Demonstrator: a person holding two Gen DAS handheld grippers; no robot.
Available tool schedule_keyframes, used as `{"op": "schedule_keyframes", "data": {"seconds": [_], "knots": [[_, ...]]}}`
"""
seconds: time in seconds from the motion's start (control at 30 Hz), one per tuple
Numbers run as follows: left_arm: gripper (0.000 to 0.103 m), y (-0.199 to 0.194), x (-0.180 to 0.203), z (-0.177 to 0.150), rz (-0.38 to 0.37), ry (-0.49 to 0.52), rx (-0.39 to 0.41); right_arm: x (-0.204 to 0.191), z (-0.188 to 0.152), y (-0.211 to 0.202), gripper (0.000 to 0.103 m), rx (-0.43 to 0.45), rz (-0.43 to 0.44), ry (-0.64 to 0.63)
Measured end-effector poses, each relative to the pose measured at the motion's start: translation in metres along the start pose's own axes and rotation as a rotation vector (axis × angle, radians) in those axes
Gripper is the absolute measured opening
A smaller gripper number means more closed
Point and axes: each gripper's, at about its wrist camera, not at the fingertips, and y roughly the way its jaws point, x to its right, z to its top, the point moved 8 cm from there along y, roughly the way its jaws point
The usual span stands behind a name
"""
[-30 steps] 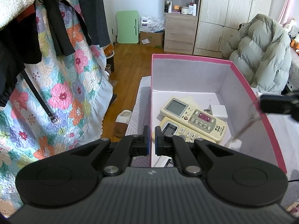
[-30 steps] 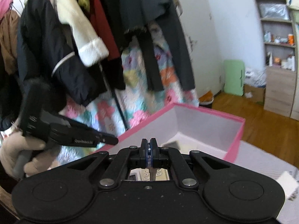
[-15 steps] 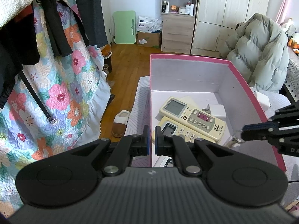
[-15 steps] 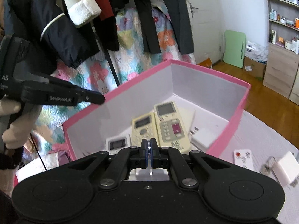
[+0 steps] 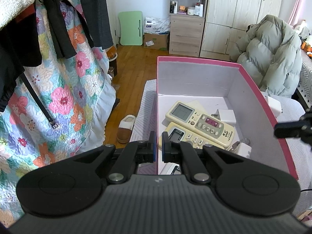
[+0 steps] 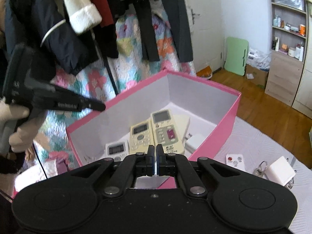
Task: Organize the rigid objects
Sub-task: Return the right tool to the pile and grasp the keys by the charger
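Note:
A pink box [image 5: 251,81] with a white inside stands on a white cloth. In it lie two cream remotes [image 5: 200,124] [image 5: 185,136], a white adapter [image 5: 226,116] and a second adapter [image 5: 241,147] in the near right corner. My left gripper [image 5: 159,146] is shut on the box's left wall. From the right wrist view its tip [image 6: 97,105] sits at that rim. My right gripper [image 6: 156,157] is shut and empty, above the box's near wall [image 6: 214,132]. A small white remote [image 6: 117,150] lies beside the cream ones [image 6: 165,132].
Outside the box on the cloth lie a small remote with a red button [image 6: 235,160], a white charger [image 6: 280,170] and a metal lock [image 6: 259,169]. Hanging clothes and a floral quilt [image 5: 58,97] fill the left. A puffy coat [image 5: 273,54] lies at the right.
The right gripper has drawn back to the right, away from the box's right wall. Its view has swung a little. The left gripper and the box have stayed put.

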Motion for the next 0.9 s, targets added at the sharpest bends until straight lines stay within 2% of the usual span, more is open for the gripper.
{"op": "schedule_keyframes", "data": {"seconds": [0.1, 0.2, 0.33, 0.37, 0.6, 0.77, 0.9], "knots": [[0.004, 0.000, 0.001, 0.000, 0.001, 0.003, 0.000, 0.015, 0.007, -0.018, 0.009, 0.049, -0.032, 0.039], [0.004, 0.000, 0.000, -0.001, 0.000, 0.003, 0.002, 0.039, 0.004, -0.035, 0.009, 0.055, -0.100, 0.104], [0.004, 0.000, 0.000, -0.001, 0.004, 0.008, 0.007, 0.071, -0.013, -0.051, 0.018, 0.031, -0.201, 0.163], [0.004, 0.000, 0.000, -0.001, 0.004, 0.006, 0.007, 0.078, -0.019, -0.055, 0.022, 0.024, -0.219, 0.175], [0.004, -0.001, -0.002, -0.003, 0.005, -0.003, 0.009, 0.111, -0.057, -0.058, 0.036, -0.058, -0.319, 0.213], [0.004, 0.000, -0.003, -0.005, 0.009, -0.005, 0.008, 0.123, -0.076, -0.039, 0.047, -0.101, -0.315, 0.238], [0.004, -0.001, -0.002, -0.005, 0.009, -0.007, 0.008, 0.138, -0.079, -0.019, 0.049, -0.085, -0.279, 0.327]]}}
